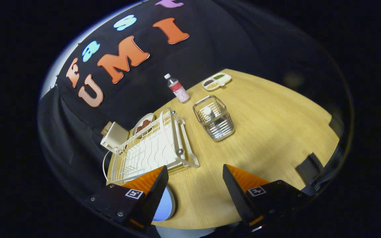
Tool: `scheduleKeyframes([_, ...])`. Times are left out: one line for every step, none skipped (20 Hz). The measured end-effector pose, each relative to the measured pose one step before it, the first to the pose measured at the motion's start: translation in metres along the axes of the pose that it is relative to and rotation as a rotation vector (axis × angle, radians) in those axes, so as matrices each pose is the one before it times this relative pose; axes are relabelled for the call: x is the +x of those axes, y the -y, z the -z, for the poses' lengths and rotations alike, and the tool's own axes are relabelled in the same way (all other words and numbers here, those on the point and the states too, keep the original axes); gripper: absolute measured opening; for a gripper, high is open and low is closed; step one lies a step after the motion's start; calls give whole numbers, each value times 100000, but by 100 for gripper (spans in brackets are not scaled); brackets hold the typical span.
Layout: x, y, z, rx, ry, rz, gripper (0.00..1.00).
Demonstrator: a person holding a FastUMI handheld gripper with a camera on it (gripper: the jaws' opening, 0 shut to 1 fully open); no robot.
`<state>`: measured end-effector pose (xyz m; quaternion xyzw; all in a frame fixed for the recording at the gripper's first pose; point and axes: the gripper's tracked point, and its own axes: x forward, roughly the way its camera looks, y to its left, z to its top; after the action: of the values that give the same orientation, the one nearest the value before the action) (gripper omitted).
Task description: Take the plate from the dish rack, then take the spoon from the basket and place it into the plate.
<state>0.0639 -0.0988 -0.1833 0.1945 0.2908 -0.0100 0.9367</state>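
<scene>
The fingers (195, 180) are held wide apart, nothing clamped. A smooth round plate (164, 206) lies by the left finger on the wood-grain worktop (270, 132), near the white wire rack (150, 148). Farther off, the spoon (207, 111) is seen upright in a metal wire basket (214, 123).

The gripper view looks down at a tilt from above the table's (270, 132) near edge, along its spread fingers (159, 185), toward the rack (150, 148), basket (214, 120) and far cloth wall.
</scene>
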Motion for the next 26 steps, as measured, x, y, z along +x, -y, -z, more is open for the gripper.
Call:
scheduleKeyframes([349,386,-1575,-3947,4203,785,98])
scheduleKeyframes([381,417,-1279,-3961,3782,1050,98])
scheduleKeyframes([478,374,-1193,-3990,3886,558,98])
scheduleKeyframes([351,320,-963,-3542,3534,577,98])
scheduleKeyframes([480,186,-902,-3143,2914,-145,98])
scheduleKeyframes([550,383,-670,-2885,2778,312,98])
scheduleKeyframes([601,380,-435,-3004,2327,231,97])
scheduleKeyframes([466,285,-189,-2515,2402,-588,96])
scheduleKeyframes([511,7,-284,-1186,2173,-1545,92])
scheduleKeyframes([526,-57,85,-1105,1259,-808,89])
scheduleKeyframes([614,56,201,-1649,903,-1046,81])
scheduleKeyframes([807,-14,295,-2575,733,-137,77])
scheduleKeyframes([703,160,345,-3147,384,198,68])
scheduleKeyframes([321,62,298,-2807,315,115,63])
scheduleKeyframes([314,-42,156,-1677,705,-571,53])
scheduleKeyframes([240,-110,43,-1043,756,-190,49])
scheduleKeyframes([397,-44,200,-973,262,217,41])
scheduleKeyframes([307,-111,350,-942,-235,-444,37])
scheduleKeyframes([174,-101,328,-591,-467,-81,27])
scheduleKeyframes([12,186,-374,-1349,1320,906,21])
scheduleKeyframes([75,266,-149,-1830,1429,1100,17])
scheduleKeyframes([105,-11,-149,-324,653,26,15])
scheduleKeyframes([-147,168,-65,-36,370,994,11])
scheduleKeyframes([-97,101,-136,-326,961,428,9])
scheduleKeyframes([-147,157,-393,-82,1225,704,8])
scheduleKeyframes([-218,59,-584,312,1505,287,8])
